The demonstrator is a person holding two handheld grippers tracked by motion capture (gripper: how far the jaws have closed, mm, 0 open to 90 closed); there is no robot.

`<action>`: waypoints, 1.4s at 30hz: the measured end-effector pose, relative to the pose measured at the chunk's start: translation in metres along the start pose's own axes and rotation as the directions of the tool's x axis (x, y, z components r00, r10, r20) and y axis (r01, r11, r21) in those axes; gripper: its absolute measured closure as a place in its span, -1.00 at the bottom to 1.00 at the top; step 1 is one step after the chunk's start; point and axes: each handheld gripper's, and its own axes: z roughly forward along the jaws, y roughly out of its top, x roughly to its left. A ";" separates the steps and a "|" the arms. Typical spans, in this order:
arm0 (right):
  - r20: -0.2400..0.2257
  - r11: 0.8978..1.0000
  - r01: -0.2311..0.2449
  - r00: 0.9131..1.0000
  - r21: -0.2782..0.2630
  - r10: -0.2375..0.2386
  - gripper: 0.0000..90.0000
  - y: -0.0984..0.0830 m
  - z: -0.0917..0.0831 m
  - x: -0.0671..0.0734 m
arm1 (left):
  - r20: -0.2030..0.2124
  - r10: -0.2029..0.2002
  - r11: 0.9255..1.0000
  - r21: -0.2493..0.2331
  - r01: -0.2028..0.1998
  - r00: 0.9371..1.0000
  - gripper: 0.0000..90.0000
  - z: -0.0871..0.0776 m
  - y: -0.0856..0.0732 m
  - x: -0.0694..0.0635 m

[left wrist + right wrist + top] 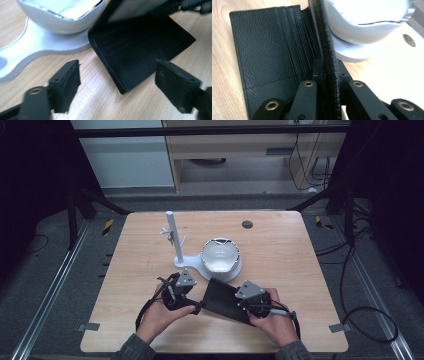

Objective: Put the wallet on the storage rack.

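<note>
Black leather wallet (pixel 224 299) lies low and centre in the high view on the wooden table (pixel 280 250), just below the white bowl (pixel 219 255), which sits on the flat round base of a white stand (pixel 210 270) with an upright post (pixel 172 236) toward the upper left of the tabletop. Wallet is partly opened: in the right gripper view one half lies flat at the left of the frame, card slots facing up, while the other flap (pixel 327 50) stands on edge up the middle of the frame, close against the bowl (pixel 364 22). Right gripper (pixel 328 72) is clamped tight on that raised flap, jaws pressed on both of its faces; in the high view this gripper (pixel 255 296) sits at the wallet's right end, held in the person's right hand (pixel 272 322). Left gripper (pixel 117 75) has its jaws spread wide with nothing gripped; in its own view the wallet's near corner (pixel 135 50) lies between and beyond the two jaws, untouched. In the high view the left gripper (pixel 180 292) sits just left of the wallet, in the left hand (pixel 162 317).
</note>
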 end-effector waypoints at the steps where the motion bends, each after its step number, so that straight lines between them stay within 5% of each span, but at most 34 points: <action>1: 0.000 1.000 -0.010 1.000 -0.010 0.010 0.86 -0.001 -0.002 -0.002 | -0.001 0.004 1.000 -0.002 -0.004 1.000 -0.58 0.000 0.003 0.000; 7: -0.008 0.993 -0.084 0.996 -0.080 0.084 0.86 -0.008 -0.016 -0.017 | -0.005 0.038 0.999 0.000 -0.038 0.999 -0.61 -0.001 0.022 0.001; 20: -0.027 0.959 -0.183 0.983 -0.215 0.181 0.86 -0.016 -0.043 -0.035 | 0.001 0.103 0.995 -0.006 -0.103 0.995 -0.61 -0.012 0.056 -0.003; 31: -0.029 0.934 -0.213 0.976 -0.285 0.214 0.86 -0.014 -0.058 -0.044 | 0.034 0.113 0.994 0.001 -0.113 0.993 -0.65 -0.011 0.059 0.000; 42: -0.040 0.927 -0.206 0.978 -0.315 0.204 0.86 -0.007 -0.063 -0.045 | 0.022 0.121 0.993 -0.010 -0.121 0.992 -0.66 -0.011 0.066 0.004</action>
